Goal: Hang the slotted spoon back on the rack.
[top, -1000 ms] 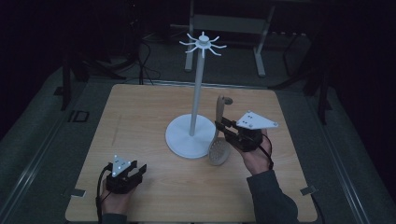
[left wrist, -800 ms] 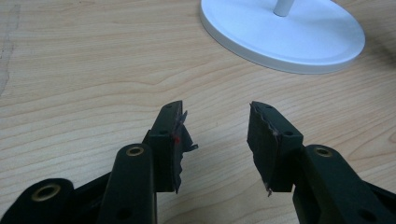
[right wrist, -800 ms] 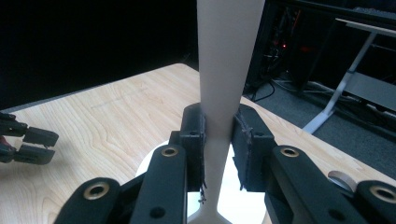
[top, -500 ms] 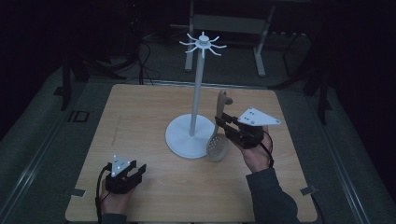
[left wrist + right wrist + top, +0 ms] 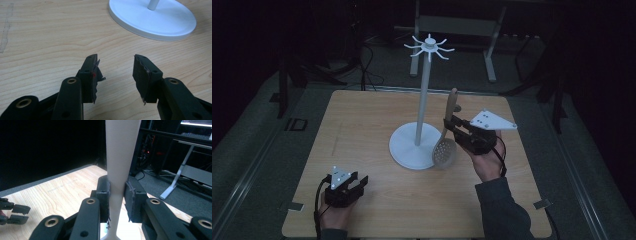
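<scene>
A pale slotted spoon (image 5: 445,151) stands nearly upright just right of the white hook stand (image 5: 422,100), bowl down beside the stand's round base (image 5: 404,145), handle up. My right gripper (image 5: 448,125) is shut on the spoon's handle (image 5: 120,157), with both pads pressing its narrow part, as the right gripper (image 5: 117,195) view shows. At the table's front left my left gripper (image 5: 359,182) rests low, open and holding nothing. In the left gripper view the left gripper (image 5: 116,72) points across bare wood toward the stand's base (image 5: 152,20).
The wooden table (image 5: 362,120) has dark floor around it, with cables and a desk frame (image 5: 462,25) behind. The stand's top carries a ring of hooks (image 5: 429,47). The left gripper (image 5: 12,213) appears small at the far left of the right gripper view.
My right gripper has raised the spoon a little, and its bowl now hangs closer to the stand's base. The left gripper has stayed where it was.
</scene>
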Demonstrator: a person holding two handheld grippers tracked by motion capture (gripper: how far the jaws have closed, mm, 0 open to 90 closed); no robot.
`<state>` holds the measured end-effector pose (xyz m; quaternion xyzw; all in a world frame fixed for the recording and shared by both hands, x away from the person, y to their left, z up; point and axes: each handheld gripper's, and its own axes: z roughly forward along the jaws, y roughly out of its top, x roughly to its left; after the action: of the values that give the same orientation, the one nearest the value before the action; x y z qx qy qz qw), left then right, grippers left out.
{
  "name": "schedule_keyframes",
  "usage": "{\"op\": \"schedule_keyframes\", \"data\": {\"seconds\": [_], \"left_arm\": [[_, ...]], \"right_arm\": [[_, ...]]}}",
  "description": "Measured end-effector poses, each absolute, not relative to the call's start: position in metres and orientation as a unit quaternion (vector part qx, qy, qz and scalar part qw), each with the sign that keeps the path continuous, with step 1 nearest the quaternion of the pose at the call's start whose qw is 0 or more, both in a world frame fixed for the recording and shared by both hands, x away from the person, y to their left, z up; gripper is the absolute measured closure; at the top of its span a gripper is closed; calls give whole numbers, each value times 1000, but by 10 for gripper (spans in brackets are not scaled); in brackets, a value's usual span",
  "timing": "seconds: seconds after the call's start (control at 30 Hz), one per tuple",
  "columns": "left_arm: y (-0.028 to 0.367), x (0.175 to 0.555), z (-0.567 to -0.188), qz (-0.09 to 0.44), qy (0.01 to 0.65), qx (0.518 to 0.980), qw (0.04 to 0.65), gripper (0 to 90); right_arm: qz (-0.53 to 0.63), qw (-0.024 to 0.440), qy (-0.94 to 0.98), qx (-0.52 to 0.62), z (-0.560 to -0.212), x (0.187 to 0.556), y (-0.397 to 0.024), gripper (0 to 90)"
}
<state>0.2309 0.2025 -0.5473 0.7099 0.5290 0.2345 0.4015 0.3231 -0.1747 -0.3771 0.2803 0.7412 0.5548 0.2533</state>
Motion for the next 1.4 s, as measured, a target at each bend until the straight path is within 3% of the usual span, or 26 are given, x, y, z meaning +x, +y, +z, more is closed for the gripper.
{"op": "schedule_keyframes", "data": {"seconds": [1.4], "left_arm": [[202, 232, -548, 233, 530, 710, 401, 539]], "right_arm": [[577, 248, 715, 306, -338, 339, -174, 748]]}}
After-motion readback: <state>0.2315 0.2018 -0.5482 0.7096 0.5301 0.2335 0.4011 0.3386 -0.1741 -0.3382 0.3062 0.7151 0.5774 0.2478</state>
